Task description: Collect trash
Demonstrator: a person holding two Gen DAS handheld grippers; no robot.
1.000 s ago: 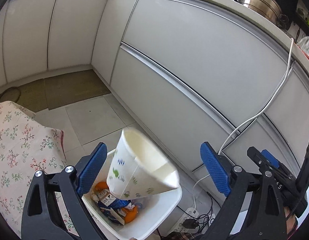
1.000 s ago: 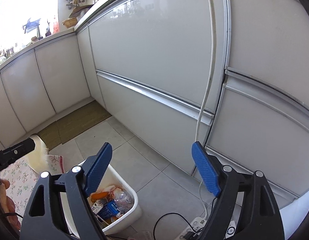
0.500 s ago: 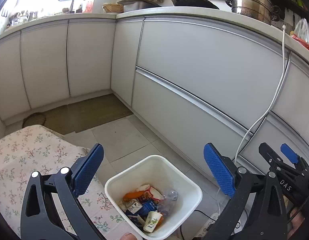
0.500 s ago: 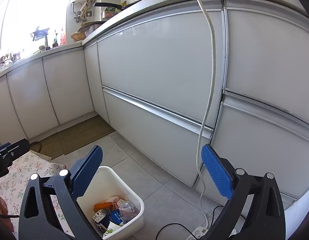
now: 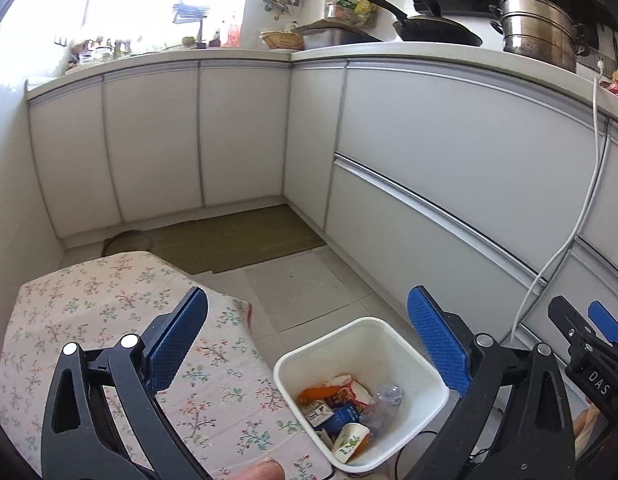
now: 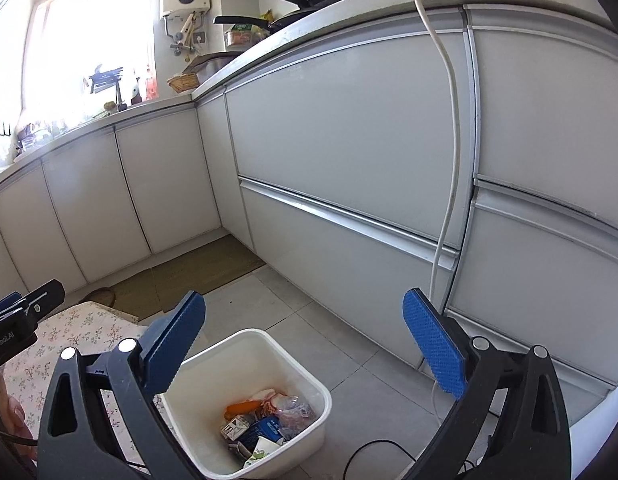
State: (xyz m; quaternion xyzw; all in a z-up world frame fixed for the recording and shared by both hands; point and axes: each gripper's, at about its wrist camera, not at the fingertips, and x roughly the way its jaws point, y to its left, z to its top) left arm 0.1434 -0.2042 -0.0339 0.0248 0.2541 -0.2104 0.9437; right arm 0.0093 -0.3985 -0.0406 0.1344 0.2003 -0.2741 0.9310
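Note:
A white square bin [image 5: 293,364] [image 6: 309,380] stands on the tiled floor beside a table with a floral cloth [image 5: 109,312]. Inside lie mixed wrappers, a small carton, something orange and a white paper cup with green print [image 5: 351,442] [image 6: 261,450]. My left gripper [image 5: 305,340] is open and empty, up above the bin and the table edge. My right gripper [image 6: 305,340] is open too, nothing between its blue pads, above and behind the bin. The right gripper's tip [image 5: 589,336] shows at the left wrist view's right edge.
White kitchen cabinets [image 5: 429,168] run along the back and right, with pots and a pan on the counter. A white cable [image 6: 449,160] hangs down the cabinet front to a power strip on the floor. A brown mat [image 5: 237,236] lies in the corner.
The paper cup left my left gripper and dropped into the bin. Both grippers have pulled back and tilted upward, so more of the counter shows. The right jaws widened slightly.

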